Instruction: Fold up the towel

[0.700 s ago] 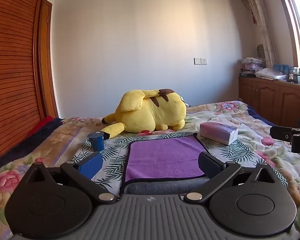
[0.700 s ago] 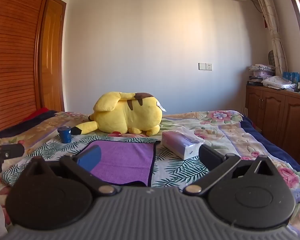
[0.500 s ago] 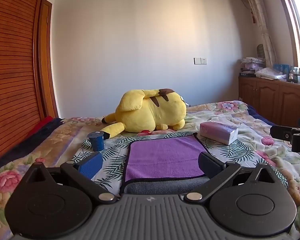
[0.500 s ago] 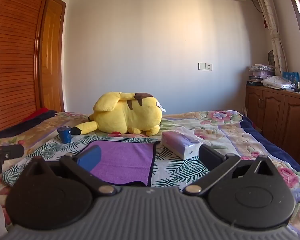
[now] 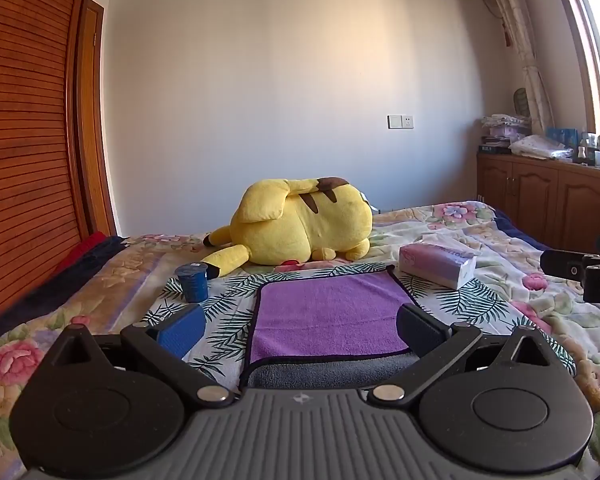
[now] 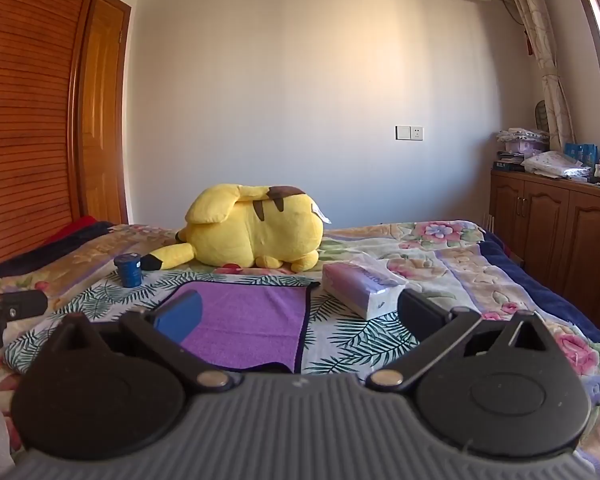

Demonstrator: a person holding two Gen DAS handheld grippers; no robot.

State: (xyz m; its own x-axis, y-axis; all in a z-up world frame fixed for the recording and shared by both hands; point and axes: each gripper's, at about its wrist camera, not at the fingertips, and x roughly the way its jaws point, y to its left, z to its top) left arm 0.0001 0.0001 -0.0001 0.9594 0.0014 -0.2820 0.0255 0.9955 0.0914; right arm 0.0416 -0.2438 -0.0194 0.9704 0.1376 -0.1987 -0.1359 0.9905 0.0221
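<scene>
A purple towel (image 5: 328, 312) with a dark hem lies flat on the bed, its near edge turned up to show a grey underside (image 5: 328, 374). It also shows in the right wrist view (image 6: 252, 320). My left gripper (image 5: 300, 328) is open and empty, held just above the towel's near edge. My right gripper (image 6: 300, 318) is open and empty, to the right of the towel's near right corner. The right gripper shows at the right edge of the left wrist view (image 5: 580, 266).
A yellow plush toy (image 5: 300, 226) lies behind the towel. A blue cup (image 5: 193, 282) stands at the towel's far left. A tissue pack (image 5: 438, 266) lies at its far right. Wooden cabinets (image 6: 560, 220) stand right of the bed, a wooden wardrobe (image 5: 20, 160) left.
</scene>
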